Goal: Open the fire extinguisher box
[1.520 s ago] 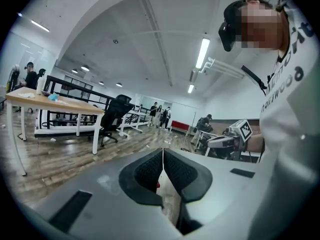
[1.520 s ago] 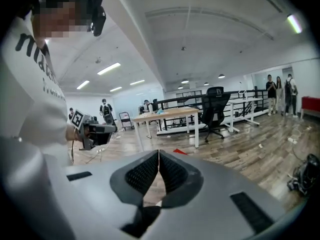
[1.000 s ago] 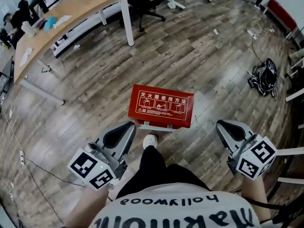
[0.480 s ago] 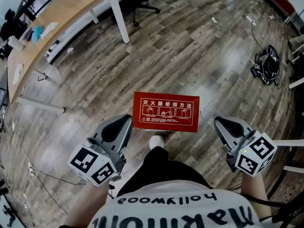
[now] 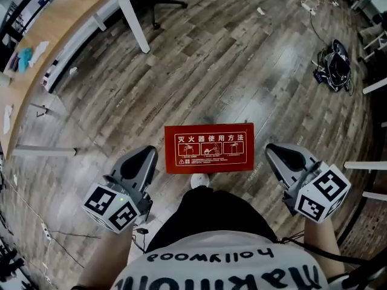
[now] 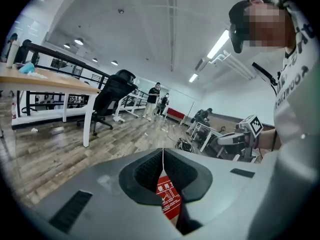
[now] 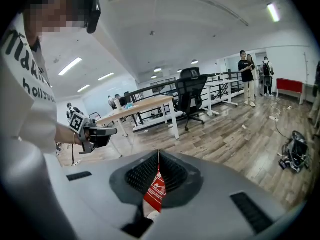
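Box (image 5: 208, 148) flat on open floor (image 5: 242, 65), label up, between left tool (image 5: 144, 157) and right tool (image 5: 277, 154) — both pressed together, empty. Probably stiff sheet metal, slick paint, weighty — hook the lid's edge.

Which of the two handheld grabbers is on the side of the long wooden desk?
The left gripper, on the side of the wooden desk; the right gripper is towards the black bundle.
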A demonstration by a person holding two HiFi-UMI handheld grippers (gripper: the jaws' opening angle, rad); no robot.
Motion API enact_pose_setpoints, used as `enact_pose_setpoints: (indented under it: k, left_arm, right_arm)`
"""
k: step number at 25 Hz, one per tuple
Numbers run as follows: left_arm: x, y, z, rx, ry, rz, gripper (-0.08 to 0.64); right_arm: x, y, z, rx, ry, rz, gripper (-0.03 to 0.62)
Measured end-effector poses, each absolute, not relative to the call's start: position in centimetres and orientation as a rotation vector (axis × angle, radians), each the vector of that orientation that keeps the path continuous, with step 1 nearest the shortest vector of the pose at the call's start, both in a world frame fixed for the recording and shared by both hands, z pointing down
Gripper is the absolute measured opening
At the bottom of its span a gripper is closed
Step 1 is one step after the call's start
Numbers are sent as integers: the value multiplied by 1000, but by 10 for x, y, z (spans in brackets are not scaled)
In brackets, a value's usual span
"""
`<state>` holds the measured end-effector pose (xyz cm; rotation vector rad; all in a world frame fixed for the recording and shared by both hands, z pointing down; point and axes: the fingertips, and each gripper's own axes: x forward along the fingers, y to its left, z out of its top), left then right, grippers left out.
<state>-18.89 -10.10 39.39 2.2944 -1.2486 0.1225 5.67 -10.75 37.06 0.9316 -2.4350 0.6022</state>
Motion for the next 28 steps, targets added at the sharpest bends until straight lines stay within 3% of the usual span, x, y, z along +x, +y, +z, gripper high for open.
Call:
enact_pose_setpoints:
  k: [9,10,11,12,13,20,28]
  left_arm:
    - [-154,-93,442,2203,-933,-93,19]
    - [-151,-89,453,2166,-934,-93,82]
    - [-148,-85,465,2123,-943,-85,225]
    - [-144,-80,480,2078,-949,-72,300]
    - [-141,-73,497,2028,-947,-57,312]
    - [-130,-8,636,1497,-951,-107,324]
    - [-109,-17,690,1375,-779,-163,324]
  right_arm:
    - [73,-103,421,954,-2289,851,9]
    - [71,-102,426,932,-2282,865,9]
    - [70,-103,432,913,-2272,872,9]
    - [68,-104,439,896,-2265,876,9]
    - [67,-106,445,880,-2260,884,9]
    - [72,-101,480,775,-2217,942,9]
    - [93,-98,497,760,-2179,966,9]
